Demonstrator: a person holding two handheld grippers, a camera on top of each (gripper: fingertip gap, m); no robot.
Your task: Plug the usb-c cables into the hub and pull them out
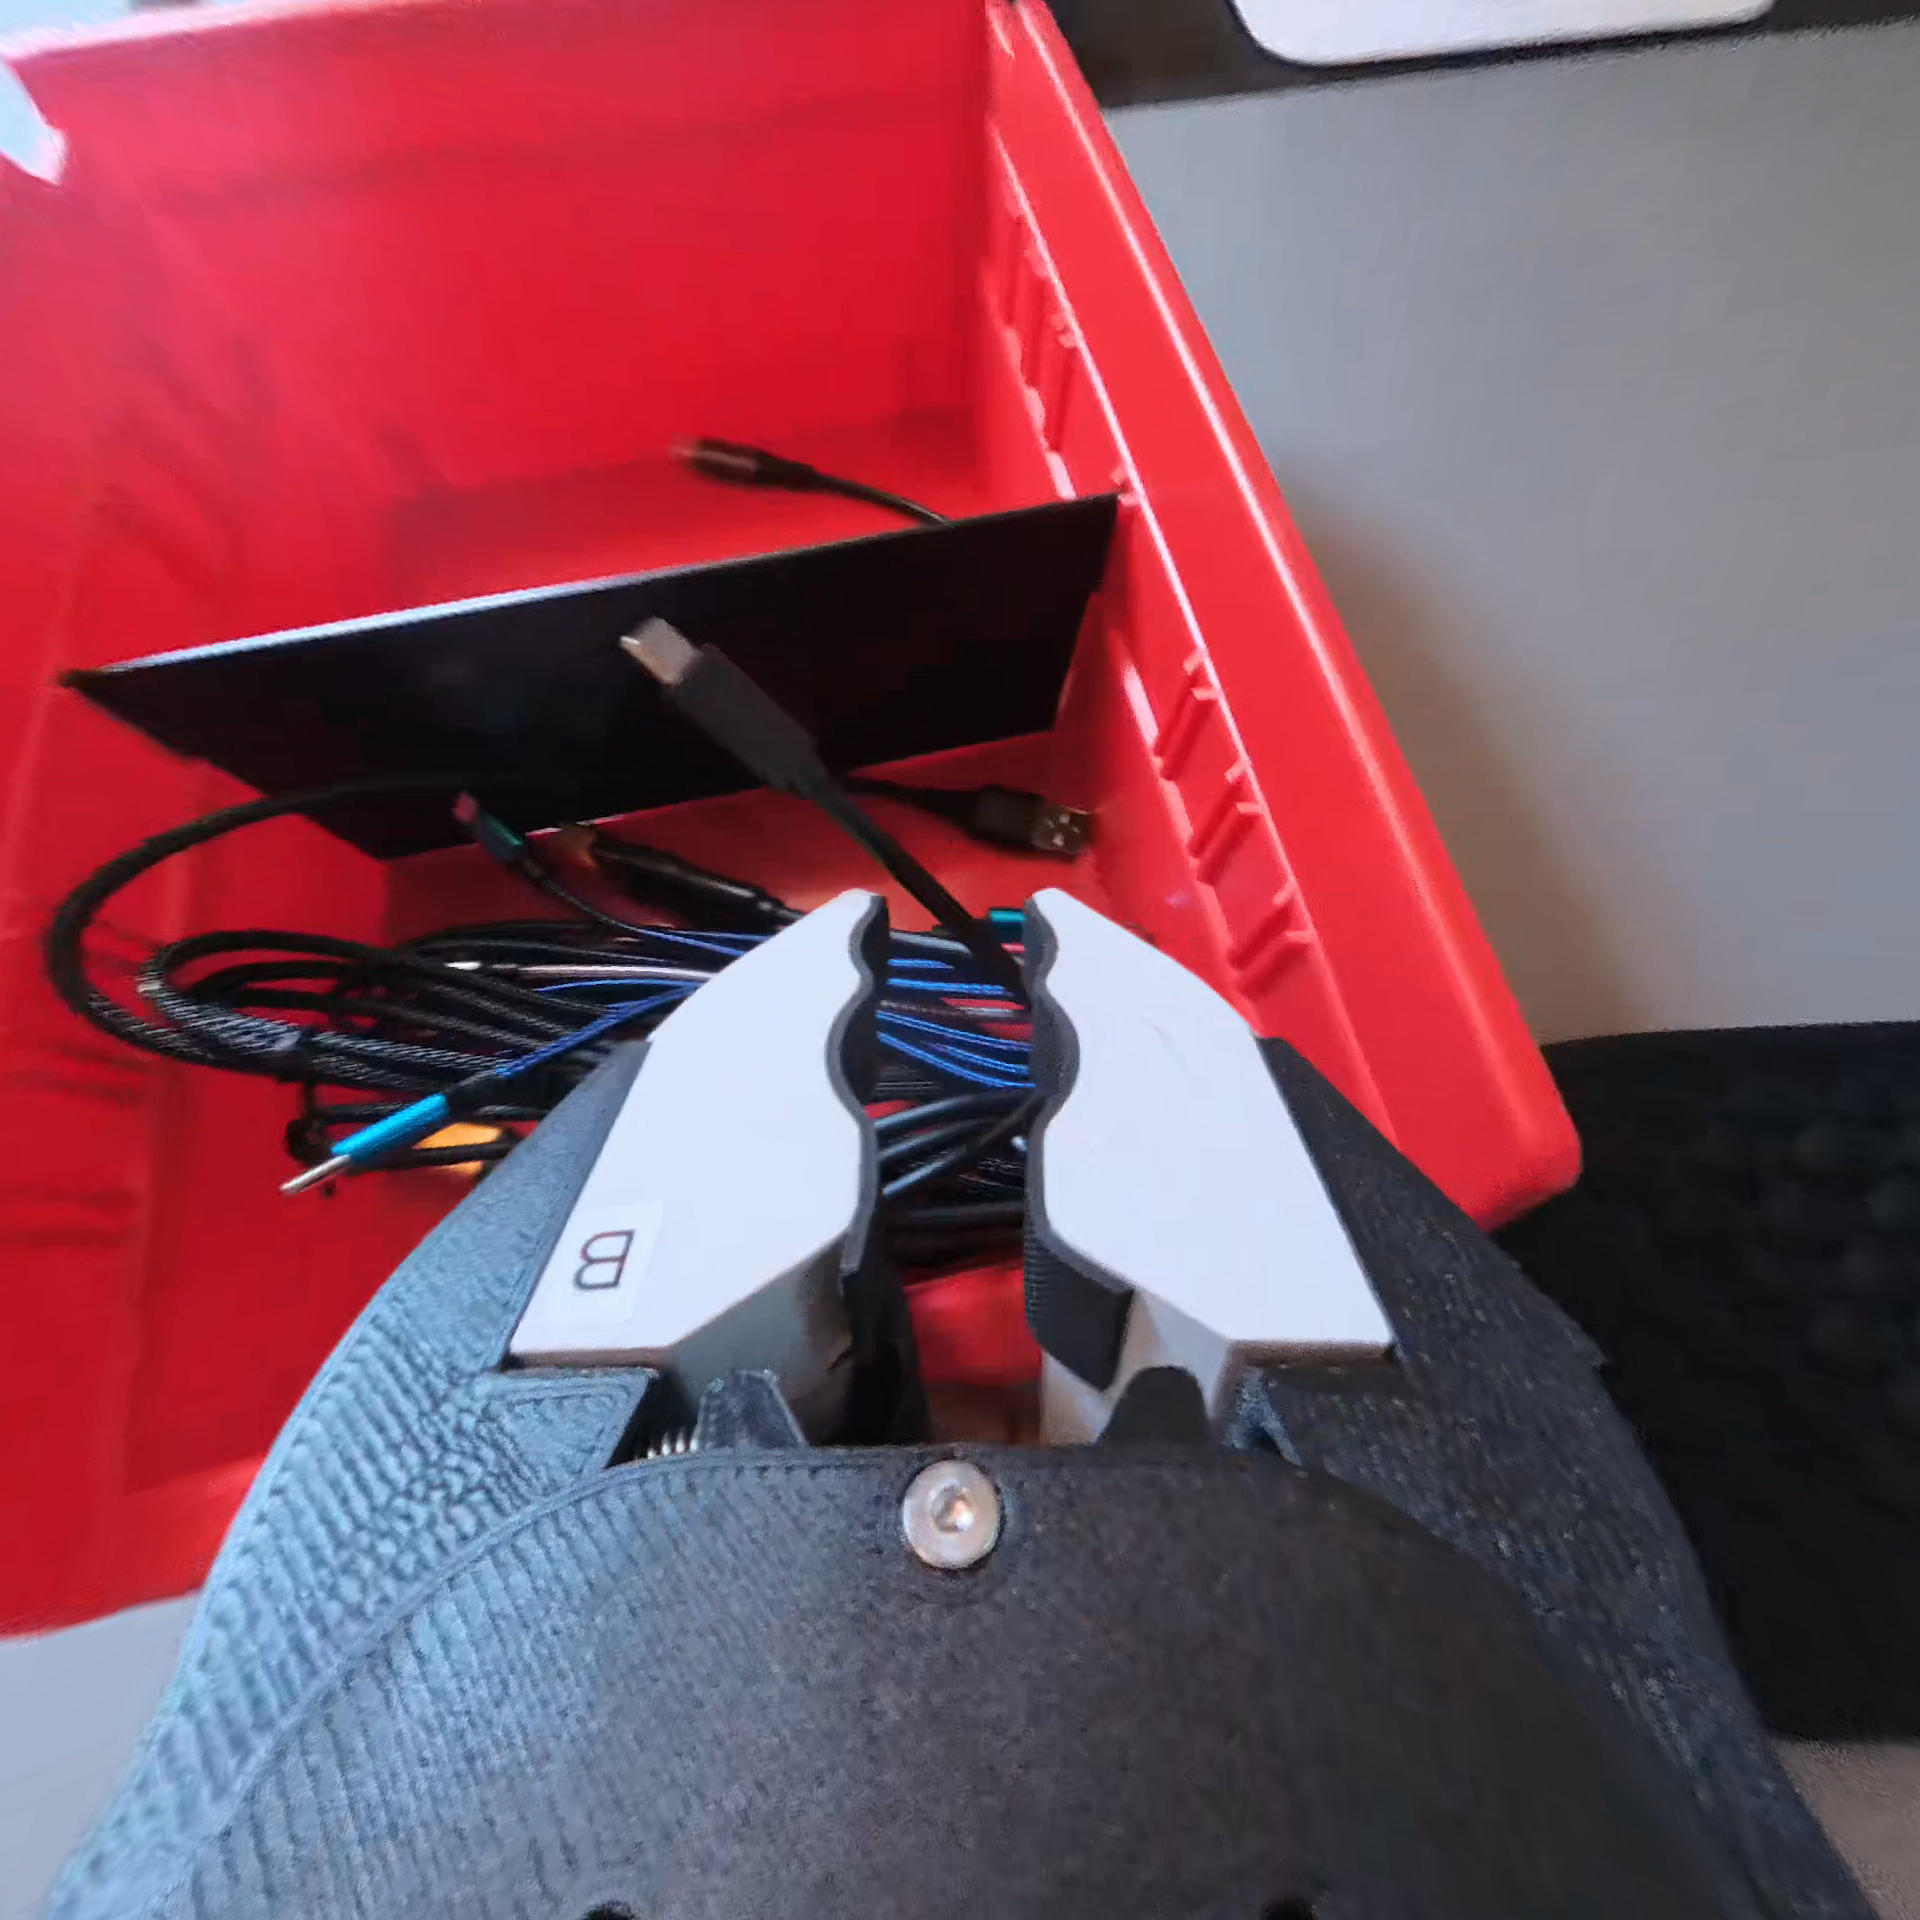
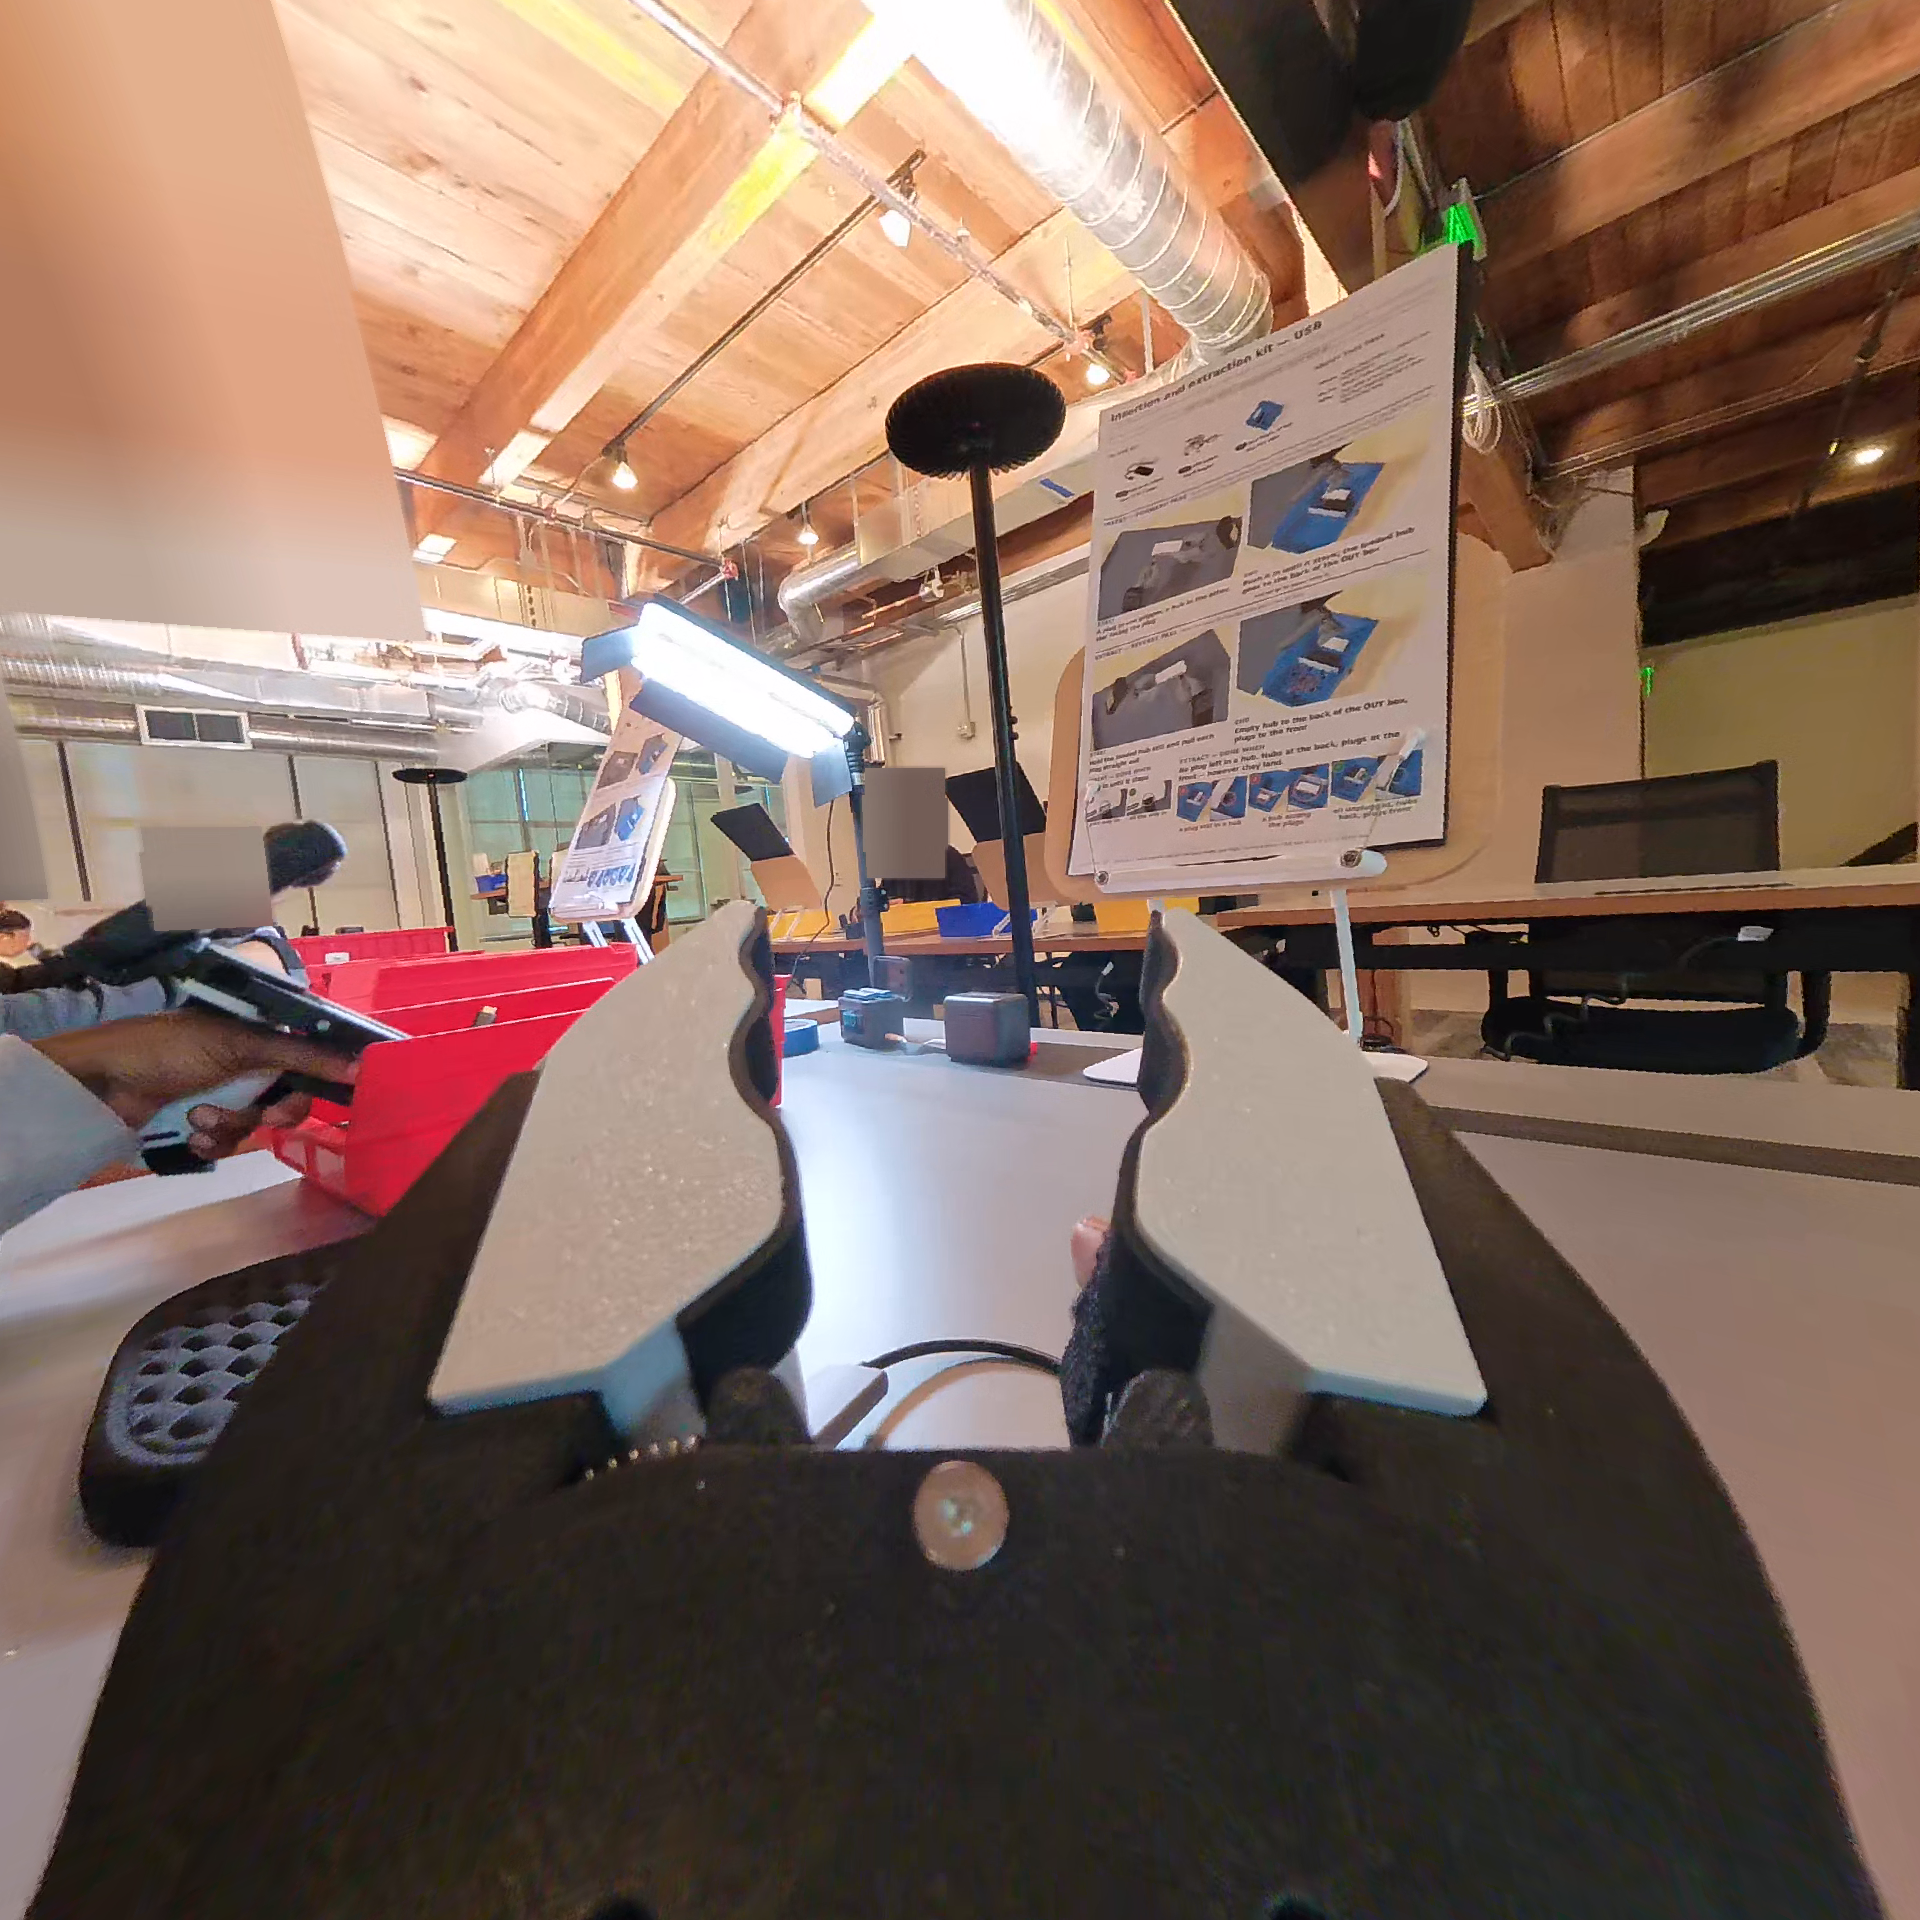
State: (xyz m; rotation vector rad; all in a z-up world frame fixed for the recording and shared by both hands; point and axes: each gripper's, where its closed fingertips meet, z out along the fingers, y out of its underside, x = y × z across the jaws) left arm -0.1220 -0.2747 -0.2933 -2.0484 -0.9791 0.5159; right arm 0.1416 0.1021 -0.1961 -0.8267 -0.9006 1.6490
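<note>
Fingers of the left gripper stand slightly apart, black cable rising between, grip unclear.

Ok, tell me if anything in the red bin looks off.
The black cable sticks up out of the red bin, plug in the air, apparently hanging from the left gripper. Below it the other cables lie in a tangled heap. The black divider looks tilted.

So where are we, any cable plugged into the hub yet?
No plugging shows. The left gripper hangs open over the red bin, a black cable rising past its fingertips, not clamped. The right gripper is open and empty over the table. No hub is visible; grasping, plugging and pulling all remain.
</note>
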